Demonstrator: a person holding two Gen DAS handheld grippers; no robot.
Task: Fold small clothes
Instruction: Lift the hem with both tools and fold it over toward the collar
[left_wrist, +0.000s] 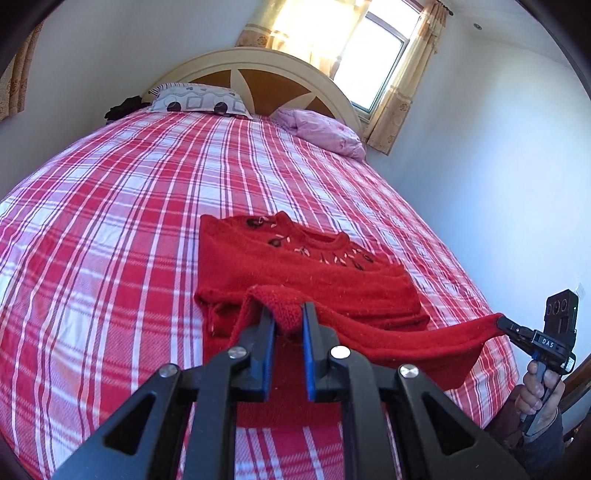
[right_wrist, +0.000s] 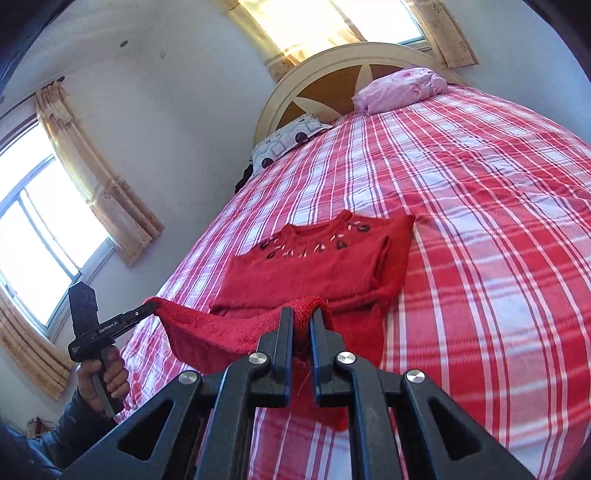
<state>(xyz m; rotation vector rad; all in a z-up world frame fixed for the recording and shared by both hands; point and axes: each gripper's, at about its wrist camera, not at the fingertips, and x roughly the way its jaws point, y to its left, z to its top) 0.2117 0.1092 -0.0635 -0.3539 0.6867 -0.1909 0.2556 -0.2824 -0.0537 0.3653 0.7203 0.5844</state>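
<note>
Sweater (left_wrist: 306, 266) lies chest-up on the plaid bed (left_wrist: 110, 221), its hem pinched in the left gripper (left_wrist: 289, 314) for folding; from the right wrist, the right gripper (right_wrist: 302, 319) clamps the hem's other corner, stretching it taut.

Both wrist views close, angled down along jaws toward headboard (left_wrist: 258, 70); both share bed (left_wrist: 110, 184).

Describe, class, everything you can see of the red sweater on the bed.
The red sweater is a small knitted top with a round neck and beaded trim below it. Its upper part lies flat on the checked bedsheet, sleeves folded in. The left gripper and right gripper each pinch the hem, lifted and stretched between them.
</note>
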